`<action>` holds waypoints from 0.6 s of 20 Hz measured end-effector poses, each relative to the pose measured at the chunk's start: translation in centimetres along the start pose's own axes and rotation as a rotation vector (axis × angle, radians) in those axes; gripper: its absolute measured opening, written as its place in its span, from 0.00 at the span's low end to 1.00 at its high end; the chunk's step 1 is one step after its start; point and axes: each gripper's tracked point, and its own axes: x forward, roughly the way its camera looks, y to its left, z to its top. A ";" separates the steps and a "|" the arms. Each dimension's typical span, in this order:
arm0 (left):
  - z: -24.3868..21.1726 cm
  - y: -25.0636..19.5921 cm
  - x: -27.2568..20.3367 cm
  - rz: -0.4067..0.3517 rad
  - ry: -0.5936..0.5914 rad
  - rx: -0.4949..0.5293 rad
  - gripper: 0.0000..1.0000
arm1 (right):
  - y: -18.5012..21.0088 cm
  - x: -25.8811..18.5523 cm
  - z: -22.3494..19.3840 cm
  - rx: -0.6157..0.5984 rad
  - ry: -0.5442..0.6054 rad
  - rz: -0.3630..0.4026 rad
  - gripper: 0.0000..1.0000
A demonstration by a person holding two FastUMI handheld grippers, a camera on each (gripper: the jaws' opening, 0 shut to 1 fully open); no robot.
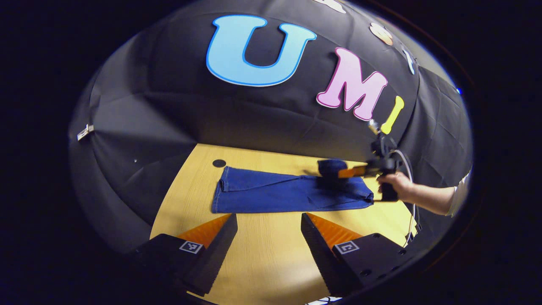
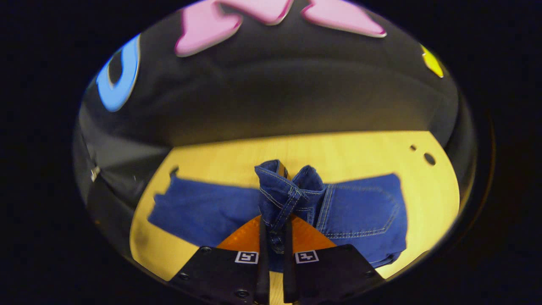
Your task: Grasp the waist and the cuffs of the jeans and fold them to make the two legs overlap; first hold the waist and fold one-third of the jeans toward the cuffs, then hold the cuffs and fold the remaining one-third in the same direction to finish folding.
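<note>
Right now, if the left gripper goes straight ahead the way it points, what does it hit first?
Probably the jeans. The left gripper is open above bare table, and the near edge of the jeans lies right ahead of its fingers. Depth is unclear; if it points down steeply, it may meet the table first.

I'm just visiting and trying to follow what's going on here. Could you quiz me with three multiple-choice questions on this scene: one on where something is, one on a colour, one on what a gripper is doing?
1. Where do the jeans lie?
A. On the wooden table
B. On a chair
C. In a basket

2. What colour are the jeans?
A. Black
B. Blue
C. White

3. What is the right gripper doing?
A. Hanging open over bare wood
B. Pinching a lifted bunch of denim
C. Holding a cup

Answers: 1 A, the jeans are spread flat on the tabletop. 2 B, the denim is blue with pale stitching. 3 B, in the right gripper view its fingers are closed on raised fabric.
</note>
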 end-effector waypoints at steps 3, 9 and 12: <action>-0.1 1.0 0.5 0.033 0.004 -0.047 0.97 | 1.3 2.9 -1.8 -0.045 -0.012 -0.039 0.16; 0.7 2.5 7.0 0.015 0.067 -0.206 0.97 | 5.0 -3.8 1.3 0.022 -0.012 0.250 0.75; 1.1 4.7 11.4 0.014 0.158 -0.262 0.97 | 5.2 -11.3 4.5 0.008 -0.131 0.356 0.90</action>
